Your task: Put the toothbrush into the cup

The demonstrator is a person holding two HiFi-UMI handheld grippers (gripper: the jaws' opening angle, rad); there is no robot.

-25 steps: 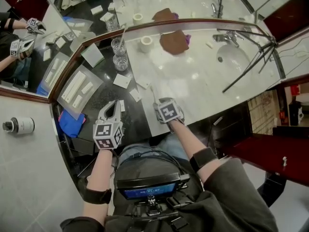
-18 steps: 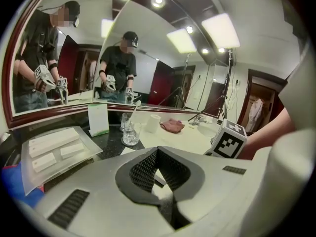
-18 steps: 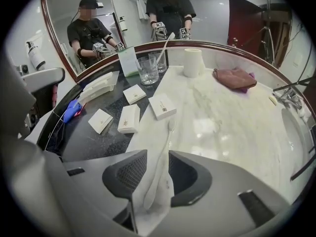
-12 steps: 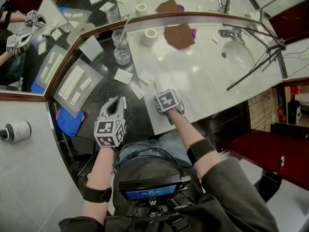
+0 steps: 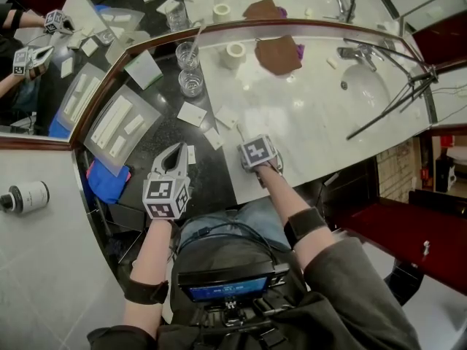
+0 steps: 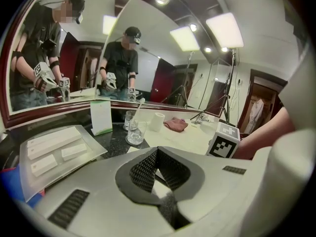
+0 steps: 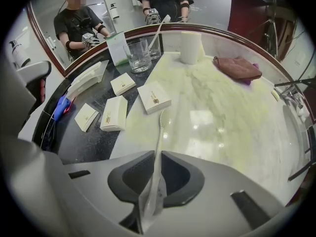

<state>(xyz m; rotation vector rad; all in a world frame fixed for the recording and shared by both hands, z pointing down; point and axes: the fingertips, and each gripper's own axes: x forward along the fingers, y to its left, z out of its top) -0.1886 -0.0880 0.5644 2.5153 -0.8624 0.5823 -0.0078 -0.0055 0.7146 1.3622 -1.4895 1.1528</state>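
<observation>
My right tool has just been closing and is now clamped on the toothbrush at the front edge of the bench. The brush lies flat on the marble with its head pointing toward the back. My left tool has its jaws together on nothing and hangs over the dark end of the bench.

The grip worries me most. The handle is thin and caught near its tail, and what looks like clear film is between the pads too, so the brush could pivot or slide out when I lift.

The cup stands well away at the back edge by the mirror (a second glass just behind it already holds a brush). The boxes lie on the way there. A drooping head could catch a box, or strike the rim and tip the glass.
</observation>
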